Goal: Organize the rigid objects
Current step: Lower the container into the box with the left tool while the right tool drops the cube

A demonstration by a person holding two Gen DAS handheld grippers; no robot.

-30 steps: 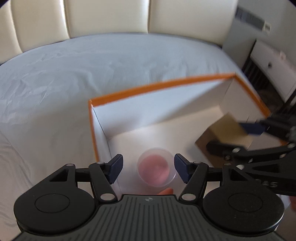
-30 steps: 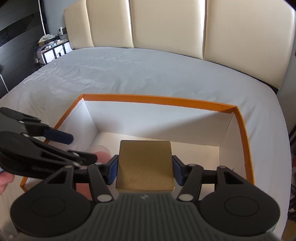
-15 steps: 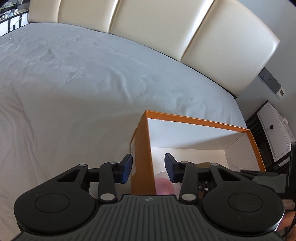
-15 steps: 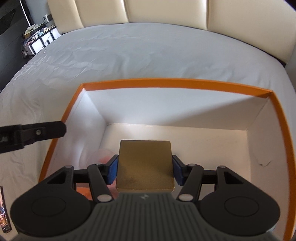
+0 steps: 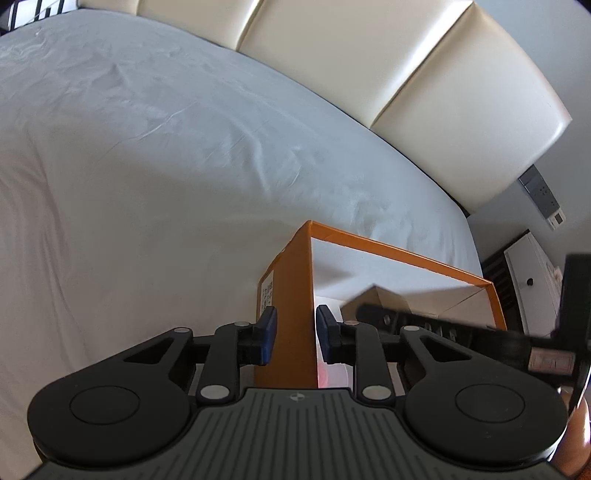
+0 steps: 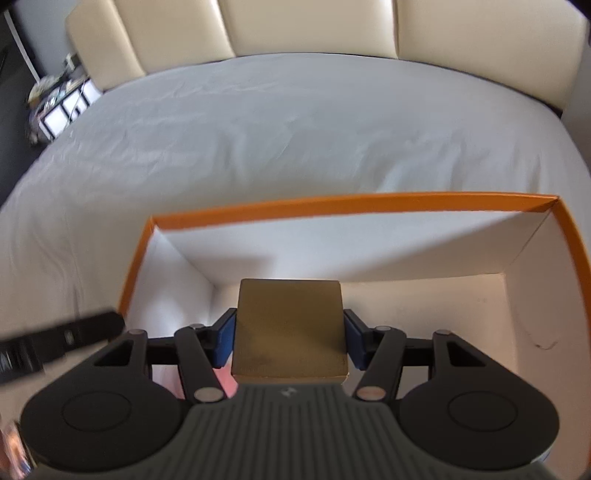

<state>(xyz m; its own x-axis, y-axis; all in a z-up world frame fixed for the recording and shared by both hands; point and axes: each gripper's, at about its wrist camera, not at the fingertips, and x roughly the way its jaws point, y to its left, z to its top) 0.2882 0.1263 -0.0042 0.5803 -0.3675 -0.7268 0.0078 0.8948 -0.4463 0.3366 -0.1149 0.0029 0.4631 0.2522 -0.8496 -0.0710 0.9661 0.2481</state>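
Observation:
An open orange box (image 6: 354, 205) with a white inside lies on the bed. My right gripper (image 6: 290, 338) is shut on a tan cardboard box (image 6: 290, 328) and holds it over the orange box's left part. A clear cup with pink contents (image 5: 328, 374) stands inside near the left wall; a pink patch (image 6: 225, 384) shows under my right gripper. My left gripper (image 5: 293, 339) is partly closed and empty, its jaws either side of the orange box's left wall (image 5: 291, 314) without clearly touching it. In the left wrist view the right gripper's arm (image 5: 461, 330) and the tan box (image 5: 376, 304) show.
The bed sheet (image 5: 166, 166) spreads wide to the left and behind the box. A cream padded headboard (image 6: 332, 26) runs along the back. A white cabinet (image 5: 535, 277) stands to the right of the bed, a cluttered shelf (image 6: 59, 107) to the left.
My left gripper let go of the pink cup, rose out of the box and narrowed over its left wall. My right gripper with the tan box shifted left inside the box.

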